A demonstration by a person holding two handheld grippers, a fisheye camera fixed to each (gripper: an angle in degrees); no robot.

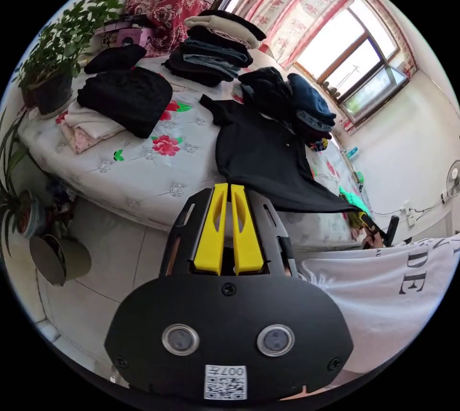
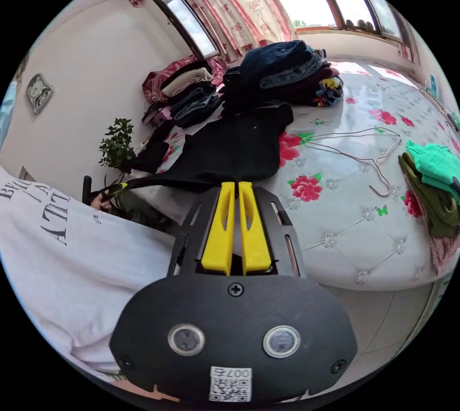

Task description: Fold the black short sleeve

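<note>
The black short-sleeve shirt (image 1: 258, 152) lies spread on the flowered bed (image 1: 143, 176), its near hem drawn toward the bed's edge. In the left gripper view my left gripper (image 1: 229, 185) is shut on one corner of the hem. The right gripper (image 1: 362, 220) pinches the other corner at the right, pulling the hem taut. In the right gripper view the shirt (image 2: 230, 147) stretches away from my right gripper (image 2: 235, 184), which is shut on its hem. The left gripper (image 2: 116, 188) holds the far corner at the left.
Stacks of folded dark clothes (image 1: 215, 49) (image 2: 282, 70) stand at the bed's far side, with a black pile (image 1: 127, 94) beside them. A wire hanger (image 2: 364, 152) and green garments (image 2: 433, 176) lie to the right. Potted plants (image 1: 52, 61) stand by the bed. A person's white shirt (image 2: 62, 243) is close.
</note>
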